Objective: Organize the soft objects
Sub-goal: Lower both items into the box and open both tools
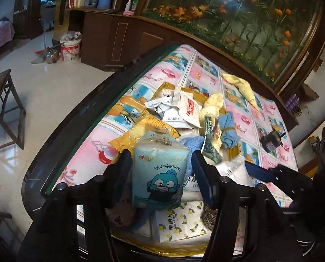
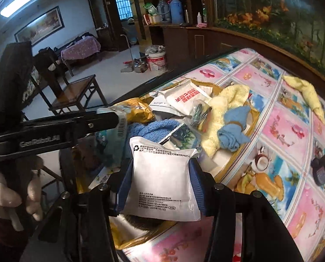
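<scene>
My left gripper [image 1: 160, 170] stands spread around the upright tissue pack [image 1: 159, 172]; pads clear, pile at twelve o'clock. My right gripper [image 2: 157, 181] pinches the white pouch [image 2: 162, 179], long axis upright.

The left wrist view looks forward and steeply down along its own dark fingers [image 1: 202, 178], close over a heap of soft packets on the pink and blue picture-patterned worktop [image 1: 245, 118]. The right wrist view sits just beside it, facing the same way, tilted down at much the same slant and just as near, with the worktop [image 2: 278, 118] falling off to its right. Both take in the same heap, the pale yellow crumpled towel [image 1: 241, 86] [image 2: 306, 93], the white paint bucket [image 1: 70, 49] [image 2: 157, 62] on the pale floor and the long dark wooden cabinet [image 1: 123, 37] [image 2: 190, 41] behind.
</scene>
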{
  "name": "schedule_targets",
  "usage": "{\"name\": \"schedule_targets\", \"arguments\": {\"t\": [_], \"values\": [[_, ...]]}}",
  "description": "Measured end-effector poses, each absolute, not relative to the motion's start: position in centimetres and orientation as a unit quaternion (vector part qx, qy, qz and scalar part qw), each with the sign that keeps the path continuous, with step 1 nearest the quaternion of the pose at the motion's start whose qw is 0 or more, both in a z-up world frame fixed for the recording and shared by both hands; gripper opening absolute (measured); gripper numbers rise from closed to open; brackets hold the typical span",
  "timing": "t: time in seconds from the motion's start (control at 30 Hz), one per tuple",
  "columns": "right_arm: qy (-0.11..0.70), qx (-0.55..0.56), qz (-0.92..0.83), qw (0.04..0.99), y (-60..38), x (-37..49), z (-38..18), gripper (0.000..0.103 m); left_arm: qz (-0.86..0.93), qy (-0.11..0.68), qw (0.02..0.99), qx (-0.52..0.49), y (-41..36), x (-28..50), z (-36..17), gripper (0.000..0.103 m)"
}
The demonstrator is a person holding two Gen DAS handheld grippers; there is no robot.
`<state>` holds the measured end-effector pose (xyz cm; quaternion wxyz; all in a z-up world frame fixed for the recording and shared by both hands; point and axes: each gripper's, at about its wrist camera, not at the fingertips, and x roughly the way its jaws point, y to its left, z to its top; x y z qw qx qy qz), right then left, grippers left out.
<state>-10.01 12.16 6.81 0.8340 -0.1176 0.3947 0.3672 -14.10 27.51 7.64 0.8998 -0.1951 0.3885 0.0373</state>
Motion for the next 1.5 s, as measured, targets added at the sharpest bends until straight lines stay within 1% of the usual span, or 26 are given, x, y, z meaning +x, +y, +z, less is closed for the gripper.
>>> {"name": "schedule_targets", "arguments": {"t": [0.03, 0.07, 0.1, 0.13, 0.2, 0.27, 0.37, 0.6, 0.67, 0.77, 0.83, 1.2, 1.27, 1.33, 1.4, 1.43, 1.47, 1.5], "values": [[0.391, -0.124, 0.354, 0.841, 12.5, -9.6, 6.6, 0.053, 0.037, 0.384, 0.902, -0.195, 27.5, -14.3, 7.8, 0.064], [0.390, -0.123, 0.347, 0.844, 12.7, -9.0, 6.5, 0.055, 0.036, 0.379, 0.904, -0.195, 27.4, -14.4, 7.9, 0.065], [0.394, -0.117, 0.345, 0.844, 12.9, -8.4, 6.3, 0.059, 0.036, 0.376, 0.905, -0.193, 27.3, -14.5, 8.0, 0.066], [0.404, -0.108, 0.347, 0.839, 13.0, -7.7, 6.0, 0.059, 0.037, 0.374, 0.906, -0.192, 27.4, -14.7, 8.1, 0.067], [0.425, -0.075, 0.356, 0.829, 12.6, -6.8, 5.8, 0.060, 0.042, 0.370, 0.908, -0.191, 27.3, -15.1, 8.3, 0.067], [0.428, -0.051, 0.367, 0.825, 12.1, -6.9, 6.2, 0.063, 0.047, 0.363, 0.912, -0.186, 27.4, -15.4, 8.5, 0.067], [0.422, -0.029, 0.370, 0.827, 11.3, -7.4, 6.9, 0.063, 0.071, 0.350, 0.919, -0.168, 27.1, -15.9, 9.2, 0.067], [0.406, 0.008, 0.353, 0.843, 8.8, -8.5, 7.9, 0.064, 0.150, 0.311, 0.935, -0.087, 24.8, -17.1, 10.8, 0.067], [0.404, 0.015, 0.348, 0.846, 8.2, -8.8, 8.0, 0.064, 0.165, 0.301, 0.936, -0.070, 24.1, -17.3, 11.1, 0.073], [0.405, 0.020, 0.344, 0.847, 7.5, -9.2, 7.9, 0.064, 0.183, 0.290, 0.938, -0.048, 23.1, -17.5, 11.5, 0.076], [0.404, 0.020, 0.342, 0.848, 7.1, -9.6, 7.8, 0.064, 0.187, 0.289, 0.938, -0.042, 22.7, -17.7, 11.6, 0.078], [0.396, 0.017, 0.343, 0.851, 5.6, -11.1, 7.8, 0.065, 0.200, 0.301, 0.932, -0.022, 20.4, -17.7, 11.9, 0.078], [0.395, 0.018, 0.343, 0.852, 5.4, -11.2, 7.8, 0.065, 0.207, 0.286, 0.935, -0.021, 20.0, -18.2, 12.2, 0.078], [0.394, 0.019, 0.343, 0.853, 5.2, -11.3, 7.8, 0.065, 0.242, 0.244, 0.939, -0.019, 19.5, -19.5, 13.2, 0.078], [0.392, 0.021, 0.342, 0.854, 4.9, -11.4, 7.7, 0.065, 0.253, 0.197, 0.947, -0.022, 18.8, -21.0, 14.4, 0.083], [0.392, 0.022, 0.342, 0.854, 4.7, -11.4, 7.8, 0.065, 0.233, 0.178, 0.956, -0.024, 18.4, -21.7, 14.8, 0.096], [0.391, 0.024, 0.342, 0.854, 4.5, -11.4, 7.7, 0.065, 0.210, 0.168, 0.963, -0.026, 18.3, -22.2, 14.7, 0.103], [0.391, 0.026, 0.342, 0.854, 4.4, -11.4, 7.7, 0.065, 0.195, 0.164, 0.966, -0.035, 18.4, -22.4, 14.6, 0.103]]}}
